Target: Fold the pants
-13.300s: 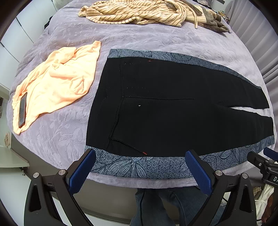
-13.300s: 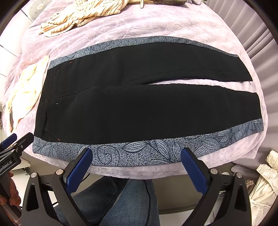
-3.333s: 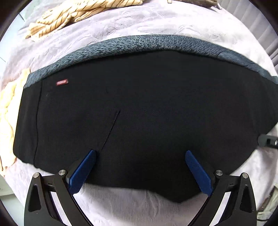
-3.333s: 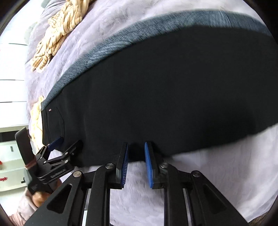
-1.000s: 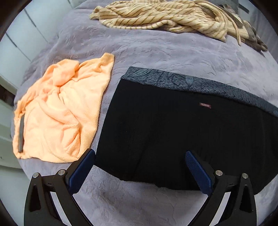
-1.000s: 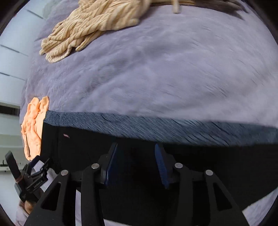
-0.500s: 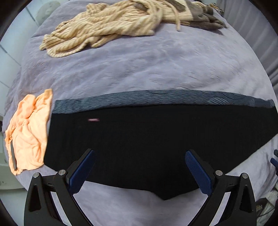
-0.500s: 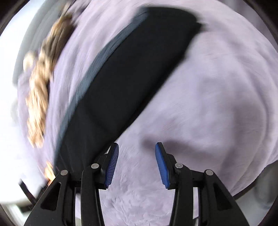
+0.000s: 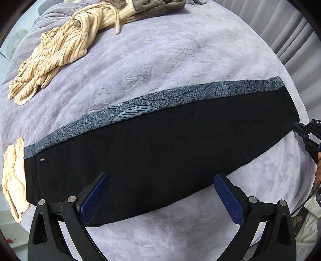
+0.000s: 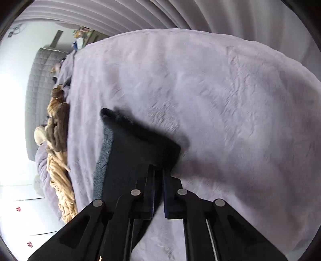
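The black pants (image 9: 160,148) with a blue-grey patterned side stripe (image 9: 152,104) lie folded lengthwise, leg on leg, across the lilac bedspread (image 9: 180,56). My left gripper (image 9: 160,197) is open above the pants' near edge, holding nothing. My right gripper (image 10: 158,180) is shut on the cuff end of the pants (image 10: 138,148), which shows a little blurred. In the left wrist view the right gripper (image 9: 307,132) sits at the pants' right end.
A striped beige garment (image 9: 58,50) and a brown one (image 9: 152,8) lie at the far side of the bed. A peach garment (image 9: 12,180) lies at the left, by the waistband. Curtains (image 9: 289,30) hang to the right.
My right gripper has closed on the cuff end of the pants. My left gripper has swung right, so the whole folded pants now show.
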Action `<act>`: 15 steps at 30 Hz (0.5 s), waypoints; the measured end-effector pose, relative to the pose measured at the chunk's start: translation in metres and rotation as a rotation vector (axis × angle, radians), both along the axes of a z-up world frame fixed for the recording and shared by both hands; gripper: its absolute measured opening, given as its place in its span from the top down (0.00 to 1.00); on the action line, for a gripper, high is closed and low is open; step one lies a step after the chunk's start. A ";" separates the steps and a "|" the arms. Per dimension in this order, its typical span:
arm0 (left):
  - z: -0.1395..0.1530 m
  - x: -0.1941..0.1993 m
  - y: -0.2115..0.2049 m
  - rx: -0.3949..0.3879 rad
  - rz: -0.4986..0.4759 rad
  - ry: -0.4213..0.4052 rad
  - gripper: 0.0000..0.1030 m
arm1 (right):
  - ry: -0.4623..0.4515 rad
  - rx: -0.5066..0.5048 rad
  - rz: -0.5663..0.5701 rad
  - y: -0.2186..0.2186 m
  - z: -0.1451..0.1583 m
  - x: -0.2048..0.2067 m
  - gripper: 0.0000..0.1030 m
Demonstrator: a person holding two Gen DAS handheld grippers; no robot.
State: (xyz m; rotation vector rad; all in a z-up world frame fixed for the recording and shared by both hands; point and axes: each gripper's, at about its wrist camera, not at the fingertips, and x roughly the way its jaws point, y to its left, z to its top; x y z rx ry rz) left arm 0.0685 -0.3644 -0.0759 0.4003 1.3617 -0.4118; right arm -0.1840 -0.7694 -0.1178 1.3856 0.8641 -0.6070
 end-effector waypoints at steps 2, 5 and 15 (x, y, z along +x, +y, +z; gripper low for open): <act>-0.005 -0.001 -0.005 0.017 0.007 0.018 0.00 | -0.031 0.046 -0.026 -0.001 -0.007 -0.004 0.92; -0.012 -0.003 -0.012 0.025 0.025 0.041 0.00 | -0.068 0.069 -0.045 0.004 -0.007 -0.014 0.80; -0.024 -0.005 -0.041 0.052 0.009 0.055 0.00 | -0.188 0.172 0.108 0.037 -0.019 0.005 0.61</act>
